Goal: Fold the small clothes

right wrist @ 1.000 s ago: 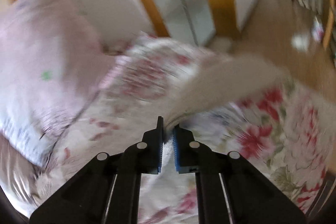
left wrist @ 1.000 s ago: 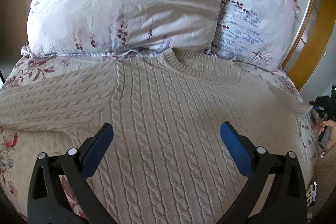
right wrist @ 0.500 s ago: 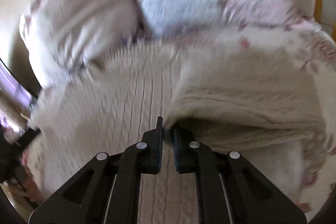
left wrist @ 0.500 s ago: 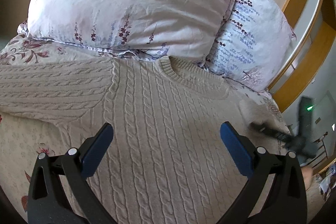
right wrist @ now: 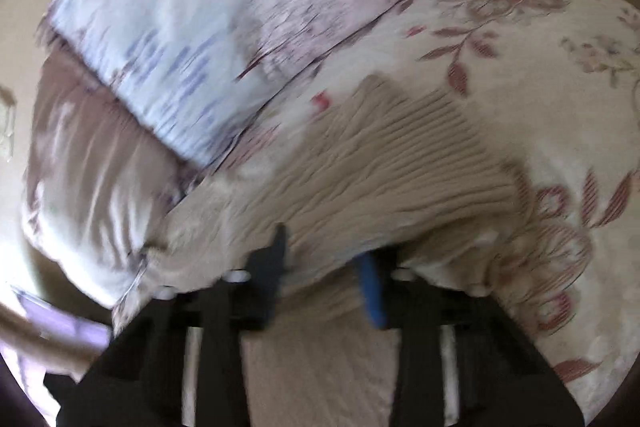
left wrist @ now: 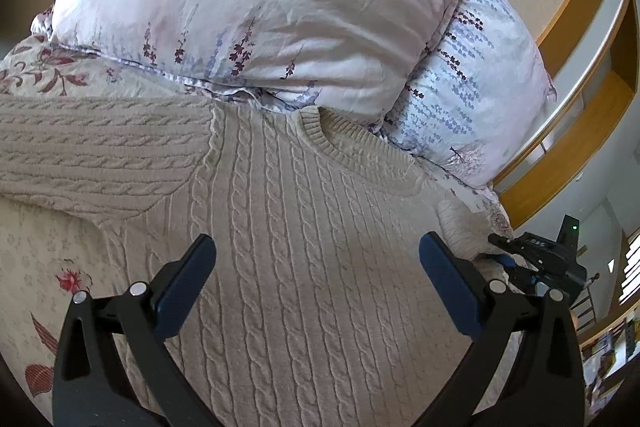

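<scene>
A beige cable-knit sweater (left wrist: 304, 251) lies front up on the floral bedspread, neck toward the pillows, one sleeve (left wrist: 92, 155) stretched out left. My left gripper (left wrist: 316, 267) hovers over the sweater's chest, open and empty. My right gripper (right wrist: 324, 267) shows in its own blurred view with its jaws apart, and the sweater's other sleeve (right wrist: 400, 163) lies draped over and between them. The right gripper also shows at the right edge of the left wrist view (left wrist: 520, 255), by the folded-in sleeve.
Two floral pillows (left wrist: 248, 7) lean at the head of the bed behind the sweater's collar. A wooden headboard frame (left wrist: 576, 131) runs along the right. The floral bedspread (right wrist: 540, 107) extends around the sweater.
My right gripper carried the right sleeve in over the sweater's side and its jaws have opened. My left gripper has drifted slightly, staying open over the chest.
</scene>
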Available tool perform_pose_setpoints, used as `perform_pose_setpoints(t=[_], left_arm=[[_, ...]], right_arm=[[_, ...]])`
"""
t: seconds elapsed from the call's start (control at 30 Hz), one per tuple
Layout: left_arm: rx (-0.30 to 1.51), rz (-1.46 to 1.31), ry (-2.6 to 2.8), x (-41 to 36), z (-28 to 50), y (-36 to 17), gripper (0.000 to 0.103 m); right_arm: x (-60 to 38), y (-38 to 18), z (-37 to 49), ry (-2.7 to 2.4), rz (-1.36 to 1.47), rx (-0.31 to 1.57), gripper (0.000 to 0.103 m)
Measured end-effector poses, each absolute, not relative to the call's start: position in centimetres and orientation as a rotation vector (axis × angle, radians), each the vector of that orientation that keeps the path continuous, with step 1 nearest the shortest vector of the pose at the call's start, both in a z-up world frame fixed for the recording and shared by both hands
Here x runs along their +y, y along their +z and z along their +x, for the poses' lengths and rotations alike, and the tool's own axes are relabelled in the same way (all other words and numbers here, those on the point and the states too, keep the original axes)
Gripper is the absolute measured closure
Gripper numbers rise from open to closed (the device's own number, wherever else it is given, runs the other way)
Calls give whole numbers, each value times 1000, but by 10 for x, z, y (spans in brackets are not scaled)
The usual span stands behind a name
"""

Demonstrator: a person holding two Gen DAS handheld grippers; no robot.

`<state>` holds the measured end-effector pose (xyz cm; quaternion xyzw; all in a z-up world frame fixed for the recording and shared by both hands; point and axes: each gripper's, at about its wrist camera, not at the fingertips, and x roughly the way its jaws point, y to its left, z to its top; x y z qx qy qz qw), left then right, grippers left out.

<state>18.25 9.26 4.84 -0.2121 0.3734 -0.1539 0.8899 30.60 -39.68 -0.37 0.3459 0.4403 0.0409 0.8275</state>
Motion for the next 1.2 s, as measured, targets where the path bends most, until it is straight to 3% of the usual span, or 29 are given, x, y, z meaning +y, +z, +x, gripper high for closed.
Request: perform_pose_setpoints(t=[0.07,0.23,0.27,0.37,0.43,0.53,0.63,0.93,1.07,1.13,1.2], left_arm=[[783,-460,-327,95,183,48,2],[807,-532,-360,96,188,44,2],[816,-556,-372,96,189,42,2],[855,-614,-400,93,195,36,8],[884,-632,-417,90,198,32,14],[915,-653,-421,87,202,26,15],[951,-690,-425,82,210,20,25],[1050,-789,-430,59,241,0,64],[1061,-803,-396,55,254,-6,78],[1060,-809,-379,55,260,-9,90],[1042,-798,-374,55,267,-9,95]], right_arm=[[-390,8,314,53,660,908,93],[-320,59,312,199,401,758,93],[-286,65,311,317,323,769,90],[-221,50,303,606,203,899,57],[-195,32,291,704,155,968,55],[-204,21,283,687,185,999,52],[-259,10,284,616,439,1049,52],[-404,-37,266,245,979,990,53],[-428,-44,270,195,1053,948,61],[-432,-41,272,170,1041,923,66],[-433,-40,277,136,1020,907,84]])
